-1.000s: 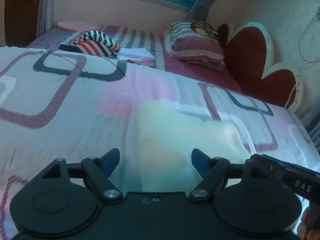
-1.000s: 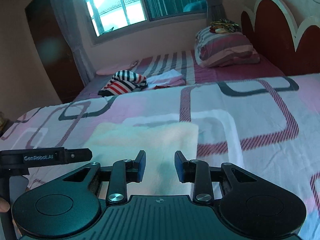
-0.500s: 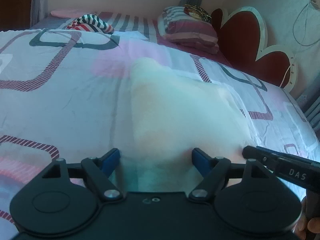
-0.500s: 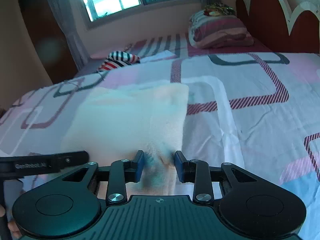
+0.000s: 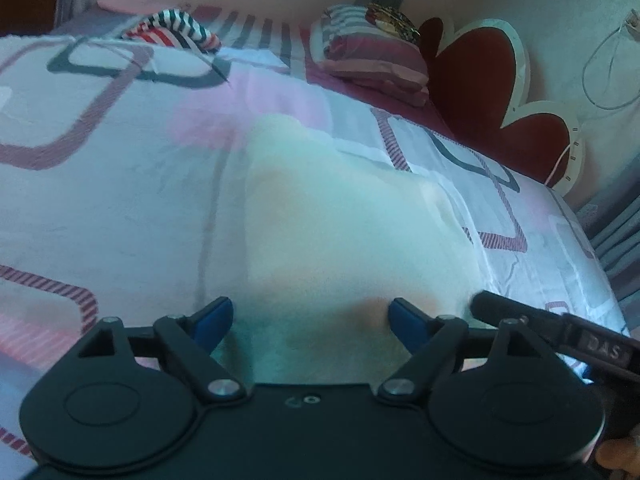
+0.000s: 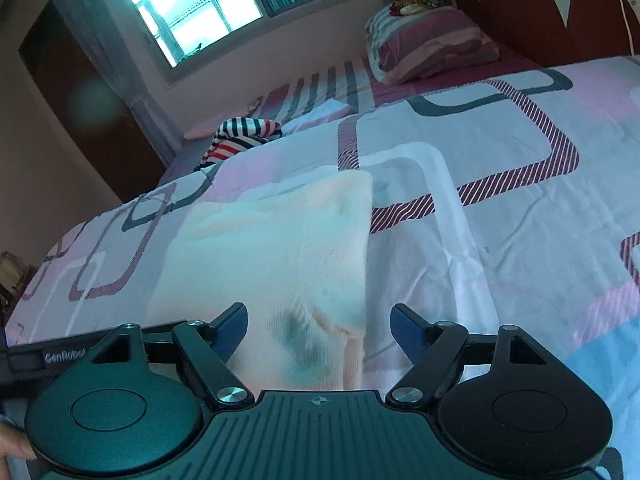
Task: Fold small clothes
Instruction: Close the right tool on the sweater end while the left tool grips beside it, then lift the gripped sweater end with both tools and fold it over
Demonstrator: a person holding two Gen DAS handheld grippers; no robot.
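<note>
A pale cream garment (image 5: 340, 216) lies flat on the patterned bedspread (image 5: 100, 200), folded into a rough rectangle. My left gripper (image 5: 310, 320) is open, its blue fingertips (image 5: 214, 318) straddling the garment's near edge. In the right wrist view the same garment (image 6: 280, 240) lies ahead. My right gripper (image 6: 318, 324) is open over its near right corner, which has a dark smudge. Neither gripper holds anything. The other gripper's black body (image 5: 560, 332) shows at the right of the left wrist view.
A crumpled striped red, white and black garment (image 6: 244, 138) and a folded white cloth (image 6: 320, 114) lie far back on the bed. A striped pillow (image 6: 432, 44) rests by the red heart-shaped headboard (image 5: 492, 92). A window (image 6: 208, 8) is behind.
Both grippers moved forward and down to the cream garment's near edge. The right gripper's jaws, narrow before, have opened wide. The left gripper stayed open.
</note>
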